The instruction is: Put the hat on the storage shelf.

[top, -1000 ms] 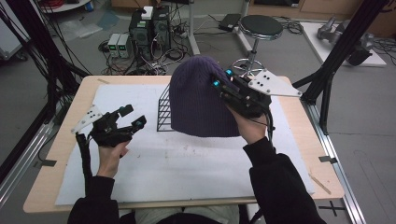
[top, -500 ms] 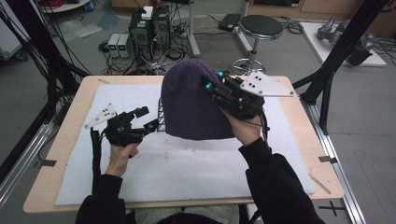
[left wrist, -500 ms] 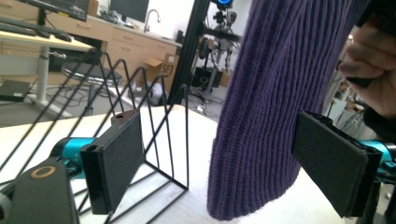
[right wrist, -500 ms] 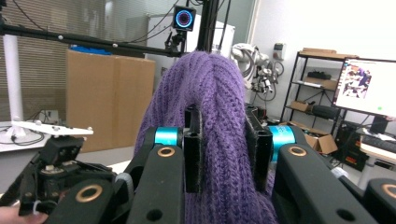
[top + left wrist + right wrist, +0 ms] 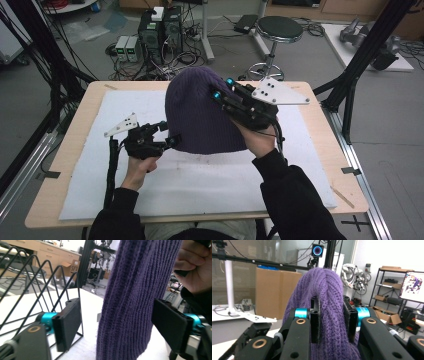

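A purple knitted beanie (image 5: pixel 200 112) hangs above the table, held up by its right side. My right gripper (image 5: pixel 223 90) is shut on the beanie (image 5: pixel 329 315), with the knit bunched between its two pads. My left gripper (image 5: pixel 169 134) is open at the beanie's lower left edge. In the left gripper view the beanie's hanging edge (image 5: pixel 132 305) lies between the wide-apart jaws, touching neither pad. A black wire rack (image 5: pixel 37 290) stands just left of the beanie, mostly hidden behind it in the high view.
A white cloth (image 5: pixel 200 185) covers most of the wooden table (image 5: pixel 320 105). Computer boxes (image 5: pixel 160 25) and a round stool (image 5: pixel 280 30) stand on the floor beyond the far edge. Black frame posts (image 5: pixel 365 65) rise at both sides.
The right gripper has carried the beanie left and slightly toward the person. The left gripper has moved right, up to the beanie's lower edge.
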Demonstrator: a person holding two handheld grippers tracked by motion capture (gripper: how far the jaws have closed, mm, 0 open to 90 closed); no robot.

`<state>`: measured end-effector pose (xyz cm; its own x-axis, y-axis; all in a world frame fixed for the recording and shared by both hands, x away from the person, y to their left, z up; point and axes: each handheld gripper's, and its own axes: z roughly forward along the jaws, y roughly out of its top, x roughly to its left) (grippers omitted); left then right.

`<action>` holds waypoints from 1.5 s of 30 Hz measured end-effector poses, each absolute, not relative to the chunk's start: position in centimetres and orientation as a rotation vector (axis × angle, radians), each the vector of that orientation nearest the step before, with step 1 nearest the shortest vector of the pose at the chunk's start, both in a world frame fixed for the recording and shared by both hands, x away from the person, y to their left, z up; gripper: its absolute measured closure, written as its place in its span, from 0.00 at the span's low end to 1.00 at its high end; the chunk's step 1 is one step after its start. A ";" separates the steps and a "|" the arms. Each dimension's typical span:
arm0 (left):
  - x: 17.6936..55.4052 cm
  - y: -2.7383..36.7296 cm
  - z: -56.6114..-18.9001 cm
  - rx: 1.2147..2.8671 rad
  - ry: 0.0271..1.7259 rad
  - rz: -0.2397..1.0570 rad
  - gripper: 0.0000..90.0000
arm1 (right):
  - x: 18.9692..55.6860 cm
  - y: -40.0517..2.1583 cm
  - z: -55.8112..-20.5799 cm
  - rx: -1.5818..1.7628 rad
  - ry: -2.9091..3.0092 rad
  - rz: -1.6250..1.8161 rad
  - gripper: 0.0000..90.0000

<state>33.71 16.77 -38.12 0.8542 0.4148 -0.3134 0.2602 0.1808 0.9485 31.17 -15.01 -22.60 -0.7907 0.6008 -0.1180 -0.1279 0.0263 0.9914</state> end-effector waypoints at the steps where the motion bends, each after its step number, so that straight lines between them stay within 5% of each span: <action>1: 33.8 16.7 -38.2 1.409 0.586 0.107 0.30 | 31.2 -15.0 -22.6 0.480 1.788 1.818 0.82; 2: 33.9 16.7 -38.2 1.412 0.589 0.096 0.42 | 31.1 -15.1 -22.6 0.485 1.790 1.821 0.82; 4: 34.1 16.7 -38.4 1.408 0.580 0.052 0.48 | 31.2 -15.1 -22.6 0.481 1.792 1.821 0.82; 5: 34.1 16.7 -38.4 1.415 0.575 0.044 0.65 | 31.2 -15.3 -22.7 0.481 1.795 1.821 0.82; 7: 34.1 16.7 -38.5 1.422 0.564 0.041 0.80 | 31.3 -15.4 -22.7 0.485 1.794 1.818 0.82; 9: 34.0 16.6 -38.4 1.442 0.570 0.062 0.88 | 31.4 -15.6 -22.8 0.496 1.792 1.814 0.81; 45: 35.1 17.0 -35.2 1.378 0.653 0.337 0.92 | 35.6 -17.3 -22.6 0.578 1.709 1.775 0.84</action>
